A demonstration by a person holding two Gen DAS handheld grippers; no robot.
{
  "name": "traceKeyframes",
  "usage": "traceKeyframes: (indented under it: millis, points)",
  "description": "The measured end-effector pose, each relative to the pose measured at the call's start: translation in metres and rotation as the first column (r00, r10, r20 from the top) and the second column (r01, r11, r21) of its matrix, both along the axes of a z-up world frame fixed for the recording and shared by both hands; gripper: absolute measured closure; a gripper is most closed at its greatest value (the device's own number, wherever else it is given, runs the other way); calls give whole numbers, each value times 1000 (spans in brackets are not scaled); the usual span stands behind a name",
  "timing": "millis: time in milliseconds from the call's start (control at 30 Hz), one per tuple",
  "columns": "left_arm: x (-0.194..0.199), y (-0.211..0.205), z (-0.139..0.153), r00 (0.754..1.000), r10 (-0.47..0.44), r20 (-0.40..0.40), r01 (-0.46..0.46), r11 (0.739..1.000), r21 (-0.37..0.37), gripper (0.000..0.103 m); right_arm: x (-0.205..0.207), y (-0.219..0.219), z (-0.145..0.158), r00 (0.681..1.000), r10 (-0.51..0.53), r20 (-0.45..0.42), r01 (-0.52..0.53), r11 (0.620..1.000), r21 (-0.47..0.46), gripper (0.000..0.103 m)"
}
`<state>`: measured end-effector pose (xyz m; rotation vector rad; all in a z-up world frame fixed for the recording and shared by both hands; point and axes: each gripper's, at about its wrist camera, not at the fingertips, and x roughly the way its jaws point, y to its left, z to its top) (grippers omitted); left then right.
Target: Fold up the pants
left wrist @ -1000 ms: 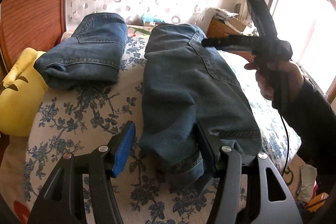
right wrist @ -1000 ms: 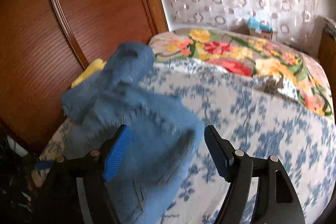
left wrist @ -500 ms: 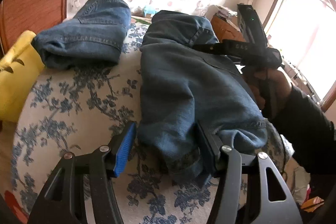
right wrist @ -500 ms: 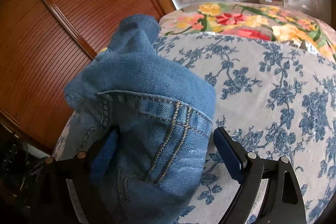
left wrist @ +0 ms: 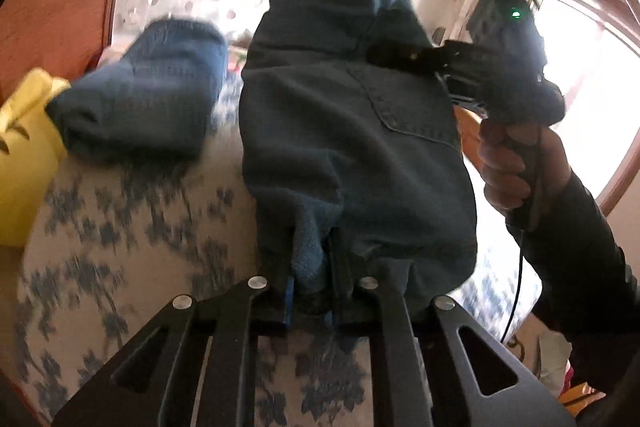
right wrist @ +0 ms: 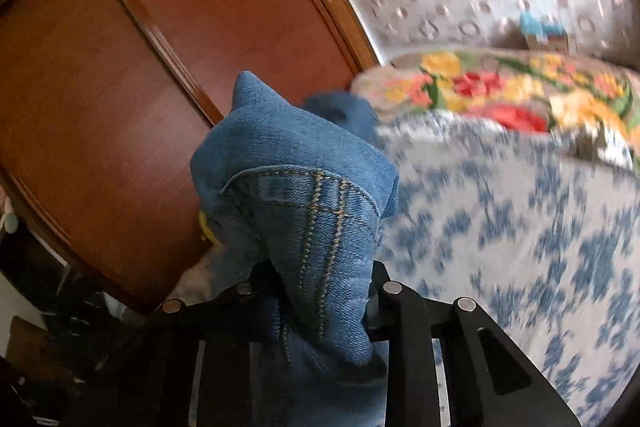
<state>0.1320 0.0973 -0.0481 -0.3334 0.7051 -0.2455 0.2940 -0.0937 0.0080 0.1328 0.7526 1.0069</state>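
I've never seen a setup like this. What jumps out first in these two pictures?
The dark blue jeans fill the middle of the left camera's view, pinched at the near end by the left gripper and at the far end by the right gripper held in a hand. Beside them on the flowered bedspread lies a second, folded pair of jeans, with a yellow cushion at the far left edge.

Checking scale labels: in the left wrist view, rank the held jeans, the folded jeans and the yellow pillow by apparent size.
1. Held jeans, largest.
2. Folded jeans.
3. Yellow pillow, though it is cut by the frame edge, so its rank is unsure.
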Motion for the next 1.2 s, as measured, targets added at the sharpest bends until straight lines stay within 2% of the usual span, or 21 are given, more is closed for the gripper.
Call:
traceKeyframes:
  millis: [167, 333, 567, 667, 767, 867, 967, 1033, 1067, 1100, 1133, 1200]
  points:
    - [10, 17, 35, 995, 21, 99, -20, 1000, -19, 89, -2, 5, 49, 997, -1, 79, -1, 1000, 20, 77]
    - [10, 54, 66, 981, 76, 180, -72, 997, -32, 89, 0, 36, 86, 992, 30, 126, -35, 998, 42, 77]
    - [-5, 124, 105, 945, 198, 259, -208, 978, 12, 89, 14, 113, 103, 985, 129, 111, -140, 985, 99, 77]
    - [-16, 145, 113, 929, 241, 282, -260, 965, 33, 90, 22, 150, 107, 977, 194, 90, -206, 967, 153, 77]
    - [-6, 167, 114, 918, 277, 283, -303, 952, 50, 90, 50, 173, 95, 972, 232, 44, -236, 942, 238, 77]
    - [23, 178, 98, 929, 281, 242, -304, 950, 66, 89, 94, 179, 55, 975, 212, -62, -187, 942, 280, 76]
    - [67, 181, 56, 957, 261, 127, -272, 959, 74, 90, 144, 185, -2, 975, 143, -170, -107, 974, 200, 73]
    - [96, 178, 21, 969, 244, 45, -247, 965, 85, 90, 174, 180, -44, 973, 73, -219, -53, 994, 95, 64]
    - [102, 177, 14, 970, 240, 29, -242, 966, 92, 90, 184, 177, -57, 972, 40, -230, -29, 998, 50, 63]
    - [105, 173, 6, 972, 233, 23, -234, 968, 96, 90, 195, 168, -68, 969, 19, -246, -9, 999, 42, 57]
    - [107, 171, 3, 973, 230, 25, -231, 968, 96, 90, 202, 159, -73, 964, 23, -266, -5, 998, 68, 45]
    - [108, 170, 1, 974, 227, 26, -228, 969, 93, 90, 211, 150, -74, 967, 12, -256, 4, 998, 62, 35]
